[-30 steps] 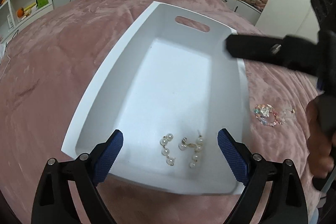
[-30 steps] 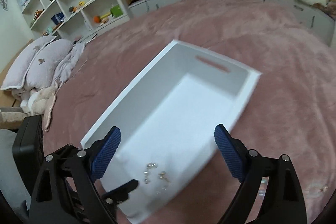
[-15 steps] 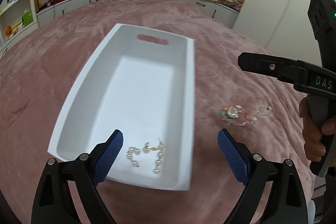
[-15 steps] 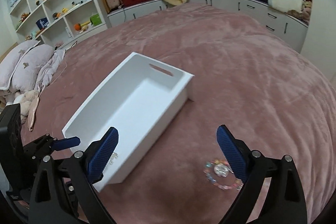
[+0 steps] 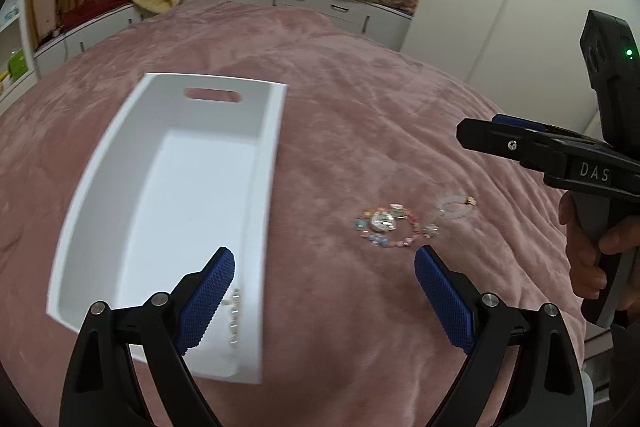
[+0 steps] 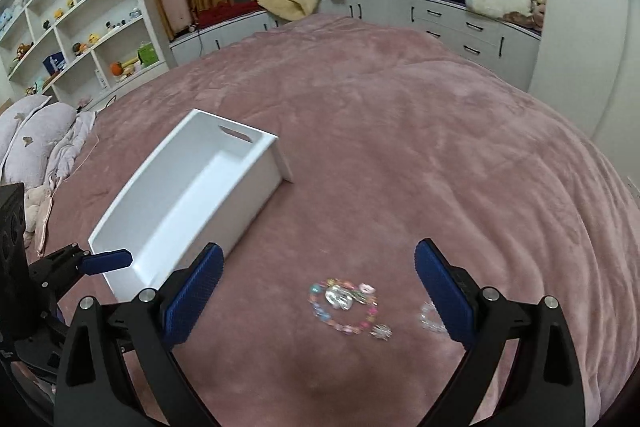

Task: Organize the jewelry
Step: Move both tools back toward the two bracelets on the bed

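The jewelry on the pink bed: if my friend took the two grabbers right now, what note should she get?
Left gripper: open, holding nothing, beside the white tray.
Right gripper: open, empty, hovering over the colorful bead bracelet.
In the tray: pearl earrings, at its near end.
On the pink blanket, right of the tray: the bead bracelet with a clear piece inside its loop, and a small clear bracelet beside it.
Done: earrings in the tray.
Left: move both bracelets into the tray.
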